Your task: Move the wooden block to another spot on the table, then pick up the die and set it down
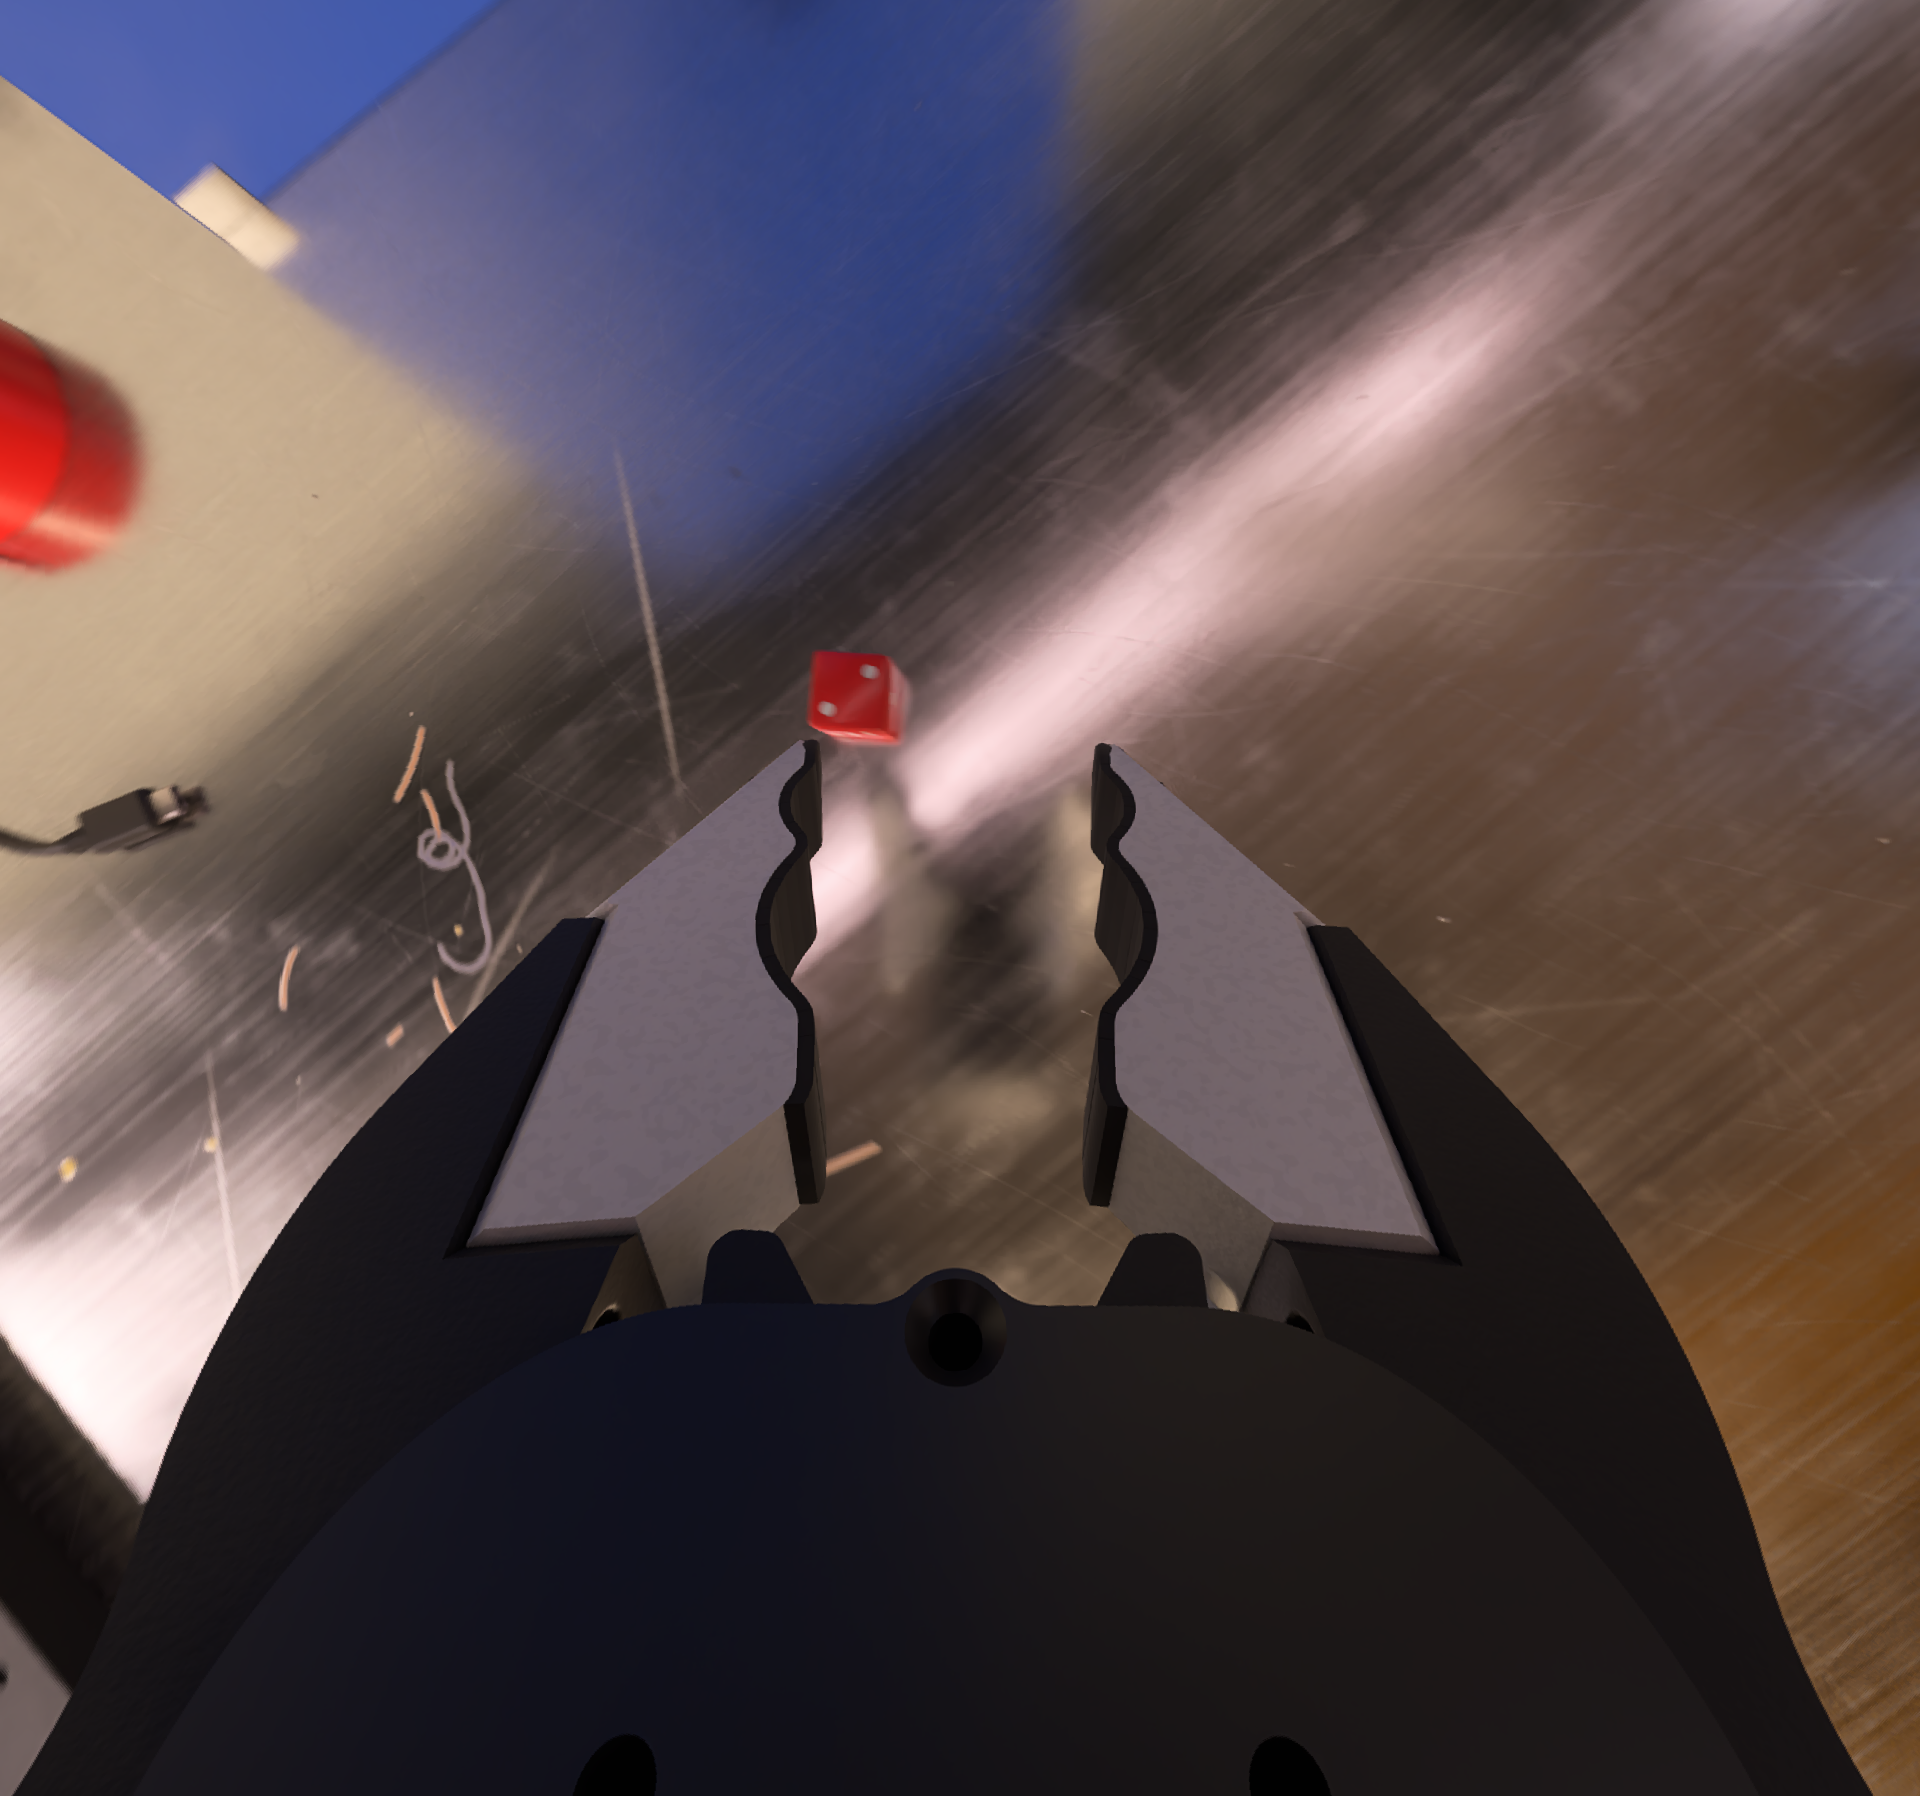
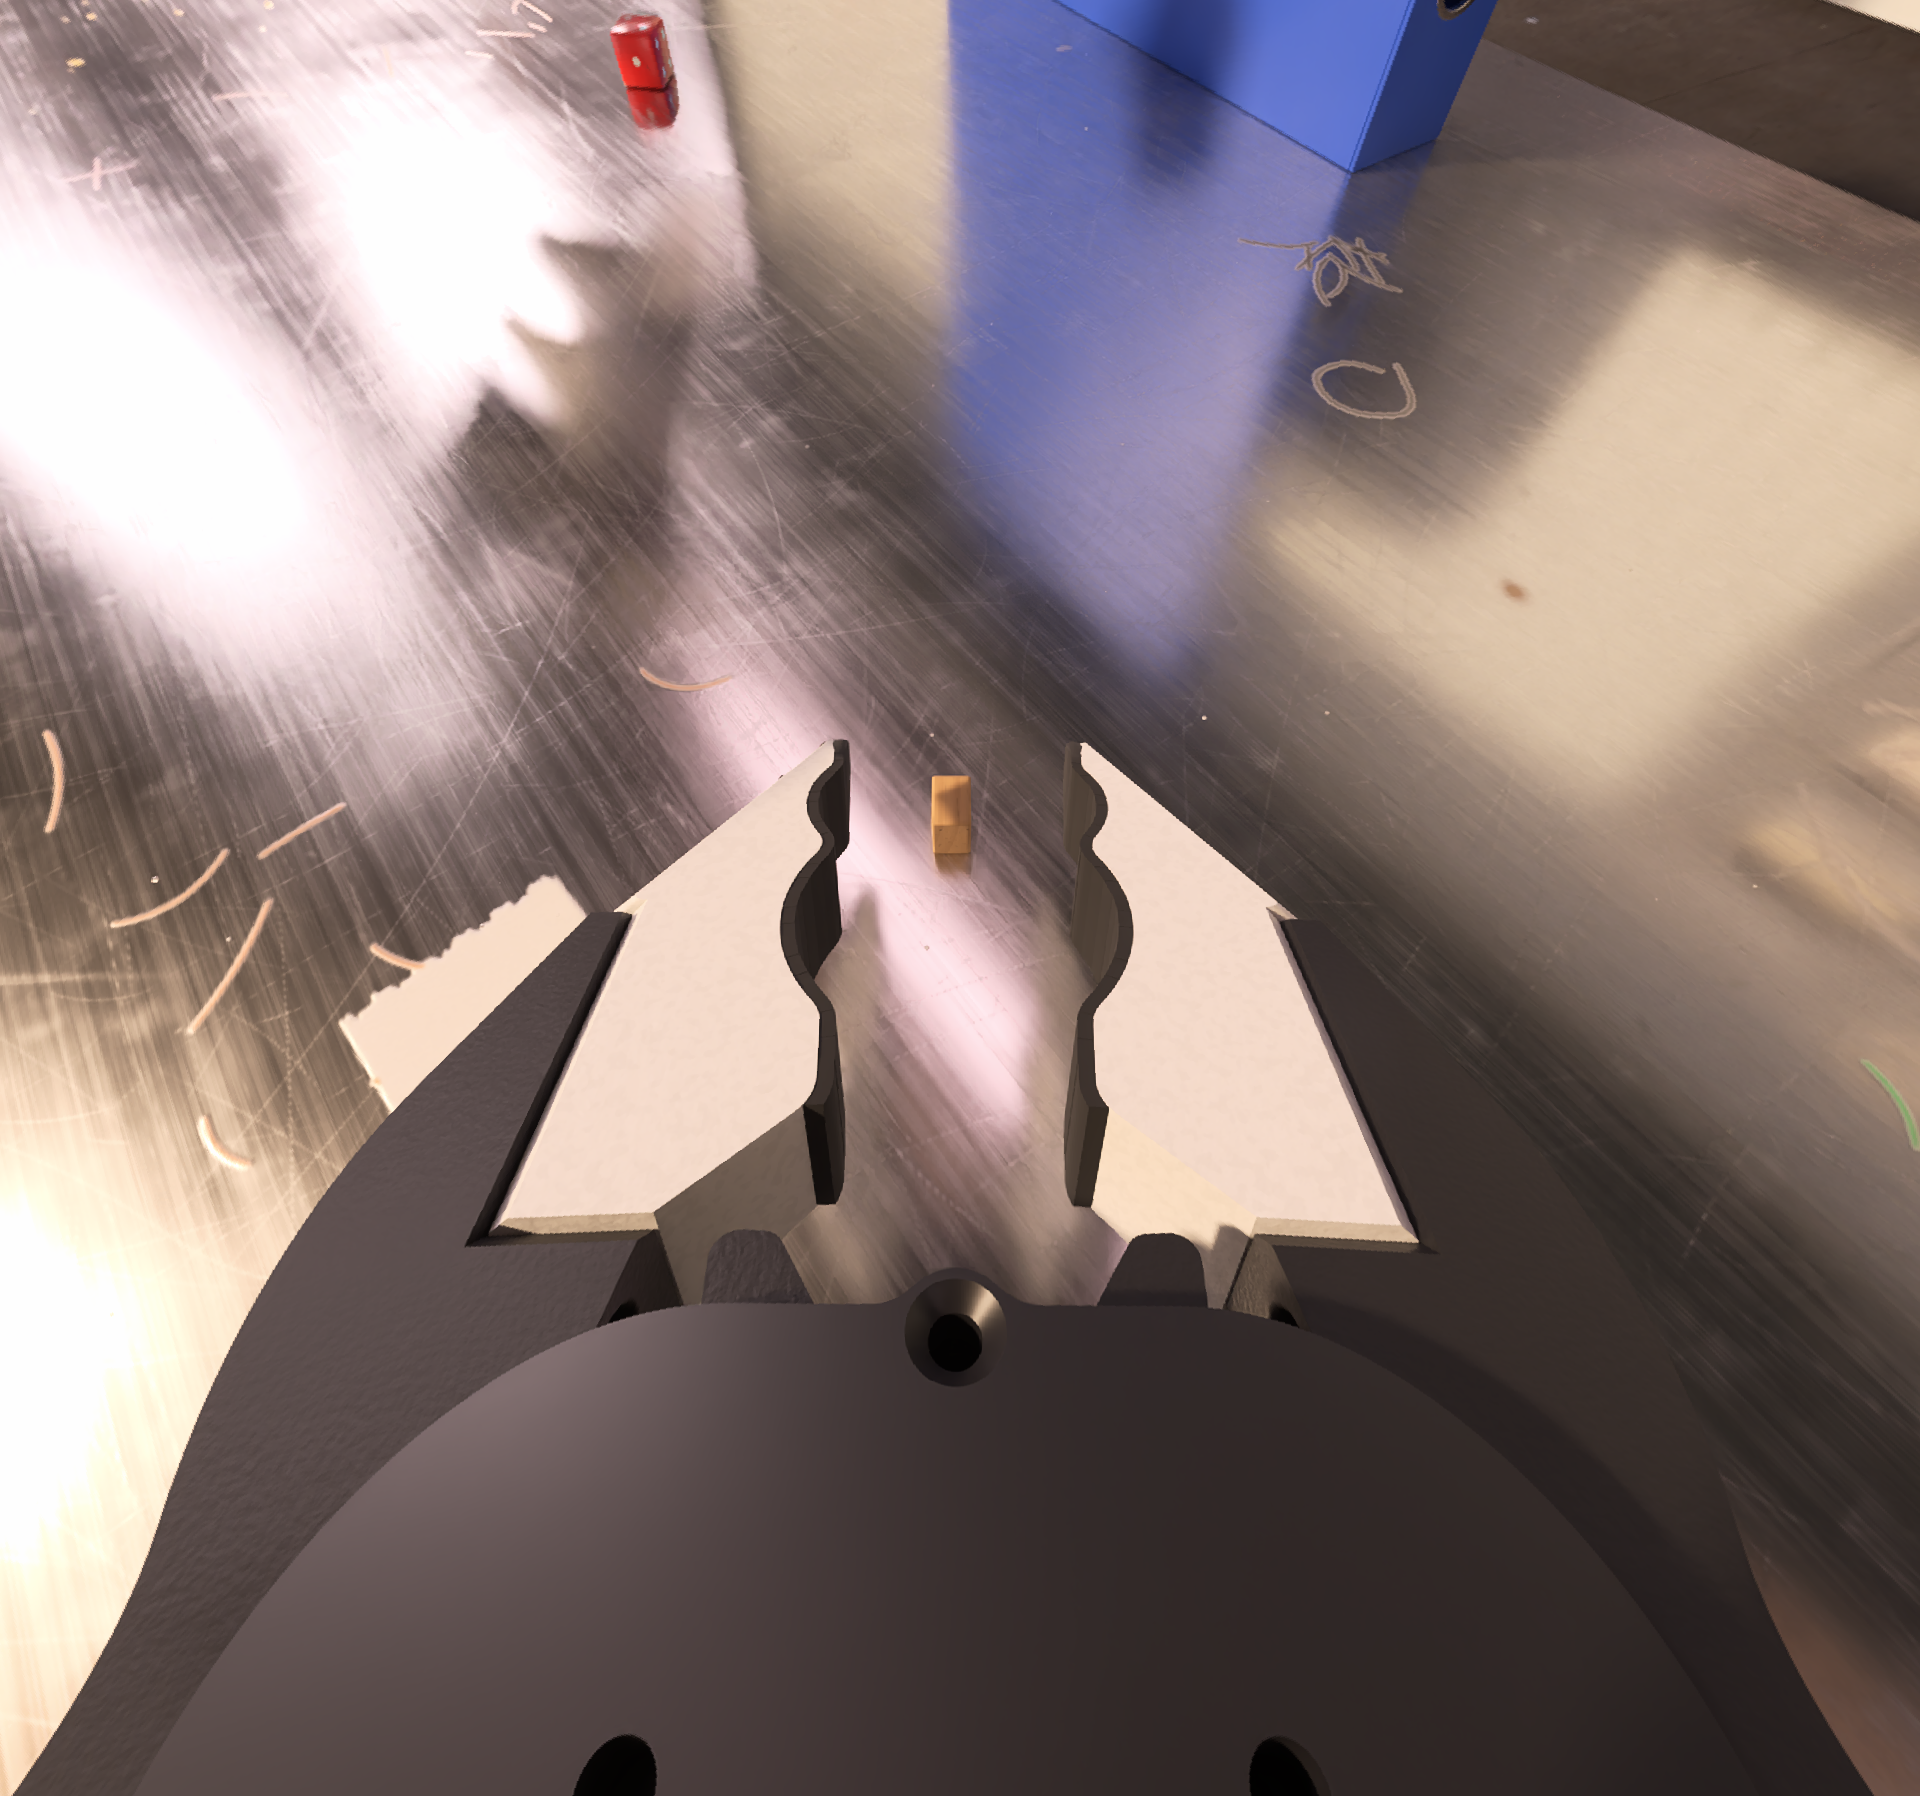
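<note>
right gripper spread wide, empty; wavy dark pads on pale wedge fingers. small tan wooden block stands on the scratched brushed-metal table just past the tips, between them. left gripper also spread, empty; glossy red die just beyond its left fingertip. blue box far back.

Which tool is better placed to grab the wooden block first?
Right. The right tool is open with the wooden block centred just beyond its fingertips; the left tool faces the die instead.
</note>
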`<state>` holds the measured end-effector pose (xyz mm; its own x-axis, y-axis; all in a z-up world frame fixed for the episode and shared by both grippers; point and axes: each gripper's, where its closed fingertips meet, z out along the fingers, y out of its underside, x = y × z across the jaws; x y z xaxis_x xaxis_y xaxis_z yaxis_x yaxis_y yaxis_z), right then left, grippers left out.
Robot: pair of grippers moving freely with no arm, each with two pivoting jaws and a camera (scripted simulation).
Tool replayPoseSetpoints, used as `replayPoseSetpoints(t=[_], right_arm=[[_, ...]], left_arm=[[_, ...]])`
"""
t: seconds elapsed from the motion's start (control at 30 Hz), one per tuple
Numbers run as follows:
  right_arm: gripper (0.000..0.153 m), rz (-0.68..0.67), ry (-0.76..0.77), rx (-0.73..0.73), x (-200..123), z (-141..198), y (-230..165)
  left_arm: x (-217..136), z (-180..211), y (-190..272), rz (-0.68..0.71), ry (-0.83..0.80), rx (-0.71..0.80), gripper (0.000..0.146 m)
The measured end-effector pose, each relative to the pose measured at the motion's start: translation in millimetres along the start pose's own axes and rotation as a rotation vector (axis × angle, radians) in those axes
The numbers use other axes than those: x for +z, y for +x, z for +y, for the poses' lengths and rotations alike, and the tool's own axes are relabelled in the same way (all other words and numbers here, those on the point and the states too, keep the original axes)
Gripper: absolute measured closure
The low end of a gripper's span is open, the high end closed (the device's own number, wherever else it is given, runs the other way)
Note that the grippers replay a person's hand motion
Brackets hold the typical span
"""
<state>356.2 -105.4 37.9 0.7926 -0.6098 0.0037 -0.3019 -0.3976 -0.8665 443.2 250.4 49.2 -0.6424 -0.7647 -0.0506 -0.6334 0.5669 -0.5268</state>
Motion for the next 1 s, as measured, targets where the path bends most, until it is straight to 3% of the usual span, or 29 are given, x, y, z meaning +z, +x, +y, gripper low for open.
replayPoseSetpoints(t=[0.17, 0.4, 0.53, 0.77, 1.0], right_arm=[[0.121, 0.002, 0.004, 0.015, -1, 0, 2], [0.132, -0.018, 0.001, 0.034, 0, 0, 1], [0.132, -0.039, 0.001, 0.054, 0, 0, 1], [0.132, -0.050, 0.020, 0.079, -2, -2, 3], [0.132, -0.039, 0.021, 0.058, -2, -2, 2]], left_arm=[[29, 4, -24, 0.070, -0.098, 0.026, 0.103], [42, 7, -18, 0.175, -0.111, -0.010, 0.111], [43, 8, -23, 0.145, -0.112, -0.008, 0.127], [38, 3, -27, 0.092, -0.109, 0.013, 0.127], [-1, -57, -12, -0.023, 0.011, 0.083, 0.127]])
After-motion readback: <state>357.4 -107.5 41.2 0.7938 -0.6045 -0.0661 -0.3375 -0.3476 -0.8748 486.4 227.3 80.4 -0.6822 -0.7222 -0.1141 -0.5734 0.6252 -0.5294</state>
